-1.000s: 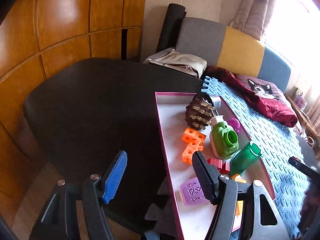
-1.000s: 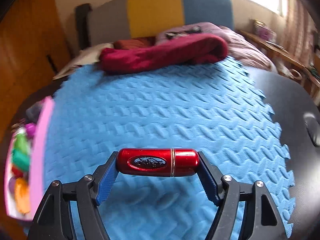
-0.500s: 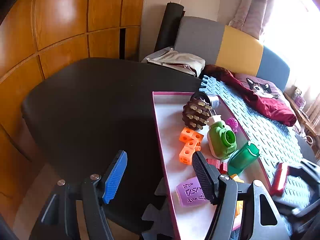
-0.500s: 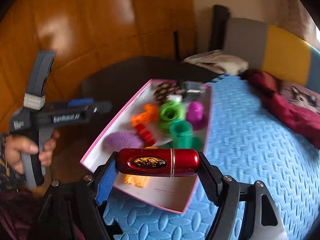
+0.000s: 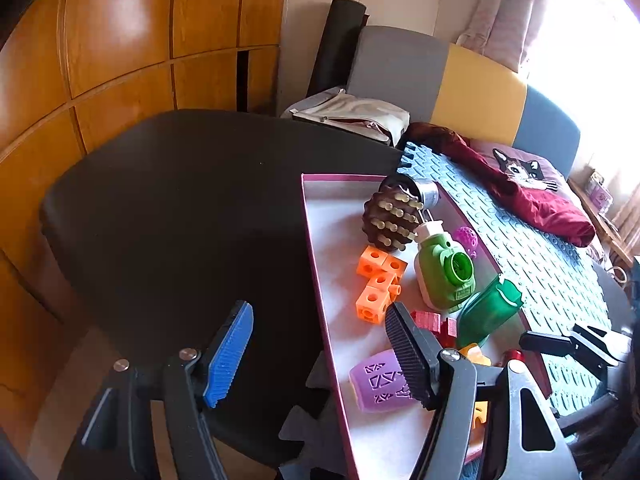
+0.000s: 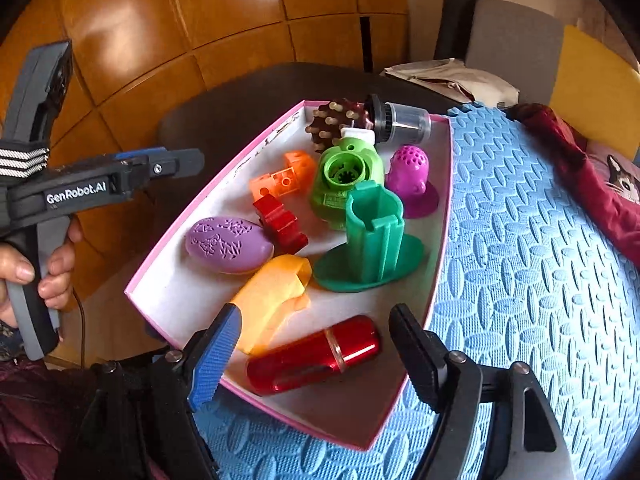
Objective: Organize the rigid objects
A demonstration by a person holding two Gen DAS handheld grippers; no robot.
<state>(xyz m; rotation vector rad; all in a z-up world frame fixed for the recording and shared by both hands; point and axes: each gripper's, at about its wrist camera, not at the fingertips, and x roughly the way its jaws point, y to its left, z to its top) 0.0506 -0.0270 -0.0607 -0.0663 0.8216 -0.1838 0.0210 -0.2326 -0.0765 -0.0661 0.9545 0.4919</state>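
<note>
A shiny red cylinder point(image 6: 312, 356) lies on its side in the near corner of the pink-rimmed white tray point(image 6: 180, 292). My right gripper point(image 6: 316, 336) hovers open over it, one finger on each side, and neither pad touches it. In the left wrist view the tray point(image 5: 340, 240) holds several toys, and the right gripper point(image 5: 576, 344) shows at its right edge. My left gripper point(image 5: 316, 356) stands open and empty over the black table point(image 5: 180, 220), beside the tray's left rim.
The tray holds a purple egg shape point(image 6: 228, 244), a yellow piece point(image 6: 276, 288), a green stand point(image 6: 372, 240), orange cubes point(image 6: 280, 180) and a brown spiked ball point(image 6: 336, 124). It sits on a blue foam mat point(image 6: 520, 280). A dark red garment point(image 6: 592, 184) lies at the mat's far side.
My right gripper carried the red cylinder from over the blue mat to the tray and let it go; it now lies on the tray floor. The left gripper stayed still.
</note>
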